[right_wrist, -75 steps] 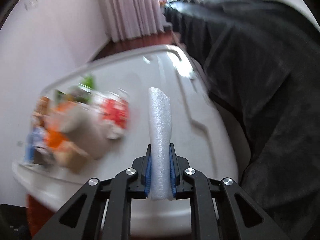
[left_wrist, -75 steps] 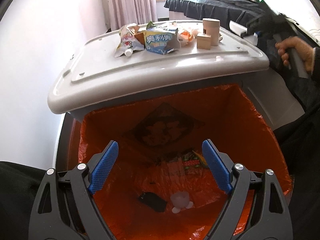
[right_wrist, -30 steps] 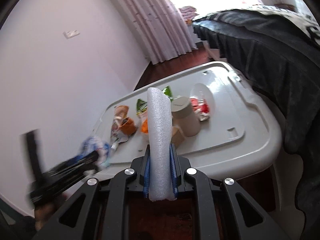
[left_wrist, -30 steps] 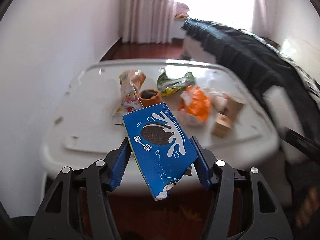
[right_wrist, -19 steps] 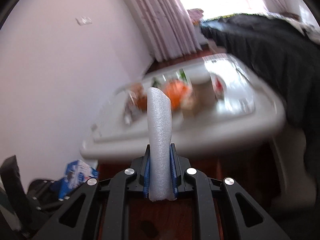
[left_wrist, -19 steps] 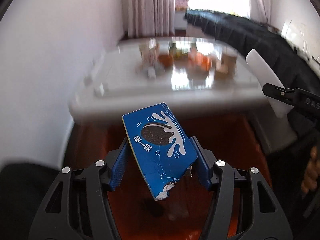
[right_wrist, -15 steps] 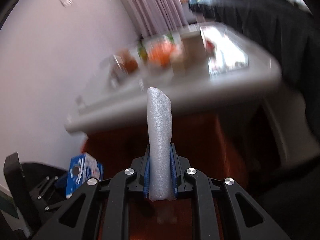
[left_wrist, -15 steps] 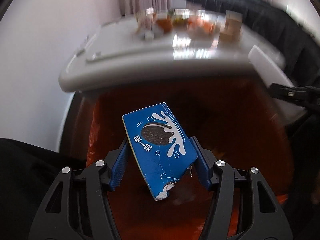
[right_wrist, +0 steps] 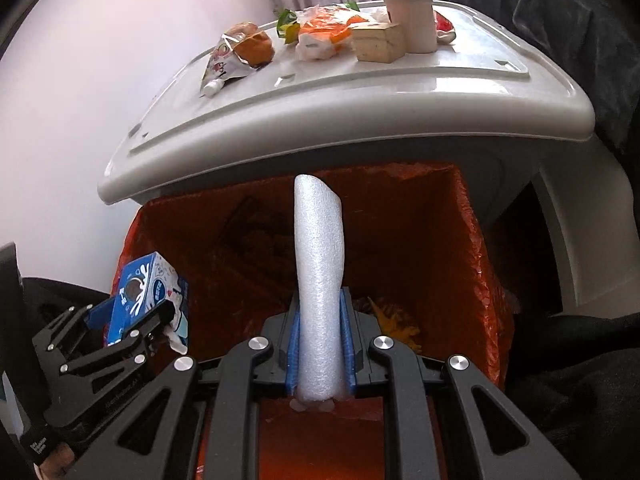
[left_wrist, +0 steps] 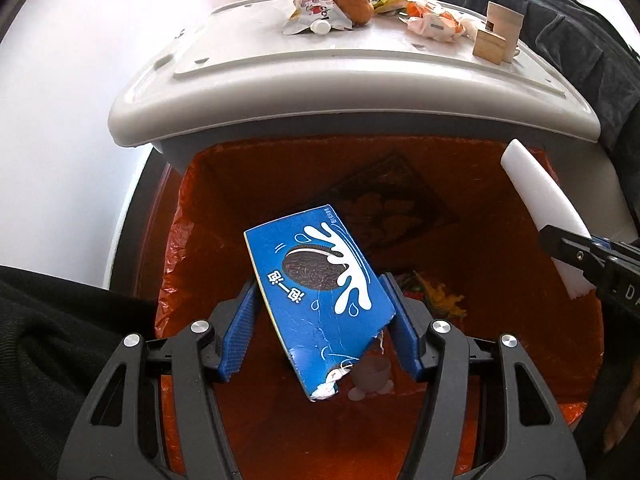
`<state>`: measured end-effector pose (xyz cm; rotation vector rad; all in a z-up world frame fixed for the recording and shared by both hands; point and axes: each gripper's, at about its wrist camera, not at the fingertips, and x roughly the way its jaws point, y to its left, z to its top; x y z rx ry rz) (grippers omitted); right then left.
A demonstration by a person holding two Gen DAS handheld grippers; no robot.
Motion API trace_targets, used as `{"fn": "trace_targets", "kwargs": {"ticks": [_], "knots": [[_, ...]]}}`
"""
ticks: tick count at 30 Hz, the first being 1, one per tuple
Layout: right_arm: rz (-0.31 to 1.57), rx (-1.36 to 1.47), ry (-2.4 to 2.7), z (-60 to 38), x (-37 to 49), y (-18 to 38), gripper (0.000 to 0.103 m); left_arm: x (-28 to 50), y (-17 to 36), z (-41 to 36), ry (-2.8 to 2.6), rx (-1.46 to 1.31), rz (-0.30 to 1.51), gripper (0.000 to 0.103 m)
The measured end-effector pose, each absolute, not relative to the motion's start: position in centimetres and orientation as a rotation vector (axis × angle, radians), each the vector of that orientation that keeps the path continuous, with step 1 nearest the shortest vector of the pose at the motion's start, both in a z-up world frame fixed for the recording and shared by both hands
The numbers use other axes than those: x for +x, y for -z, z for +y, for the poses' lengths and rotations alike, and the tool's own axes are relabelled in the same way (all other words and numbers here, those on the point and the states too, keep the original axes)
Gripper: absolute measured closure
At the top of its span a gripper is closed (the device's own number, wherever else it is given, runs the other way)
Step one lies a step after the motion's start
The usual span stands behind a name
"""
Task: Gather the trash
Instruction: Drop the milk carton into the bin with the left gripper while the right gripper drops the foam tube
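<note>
My left gripper (left_wrist: 320, 328) is shut on a torn blue cookie box (left_wrist: 316, 292) and holds it over the open bin lined with an orange bag (left_wrist: 480, 184). The box (right_wrist: 144, 292) and that gripper (right_wrist: 124, 328) also show at the lower left of the right wrist view. My right gripper (right_wrist: 320, 344) is shut on a white foam strip (right_wrist: 319, 280) that stands upright above the bin's mouth (right_wrist: 472, 240). The strip (left_wrist: 540, 208) juts in at the right edge of the left wrist view. Wrappers and a small white piece lie at the bin's bottom.
Behind the bin a grey lid-like top (left_wrist: 360, 80) carries a pouch (left_wrist: 312, 4), orange wrappers (left_wrist: 432, 20), a small wooden block (left_wrist: 490, 46) and a paper cup (right_wrist: 412, 16). Dark cloth (left_wrist: 560, 20) lies at the right, a white wall at the left.
Both grippers have dropped from above the grey top down over the bin's mouth and tilted further downward, each keeping its load: the blue box and the foam strip.
</note>
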<state>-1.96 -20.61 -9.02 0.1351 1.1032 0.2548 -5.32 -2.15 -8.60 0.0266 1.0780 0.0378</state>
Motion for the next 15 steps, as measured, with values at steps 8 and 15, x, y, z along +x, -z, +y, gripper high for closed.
{"fn": "trace_targets", "kwargs": {"ticks": [8,15], "knots": [[1.111,0.138,-0.248,-20.98,-1.92,9.22,0.085,-5.48,8.66,-2.31,-0.046,0.028,1.078,0.045],[1.121,0.145,-0.212,-21.39,-1.69,9.9,0.051,-5.69,8.12,-1.95,-0.069,0.012,1.047,0.021]]}}
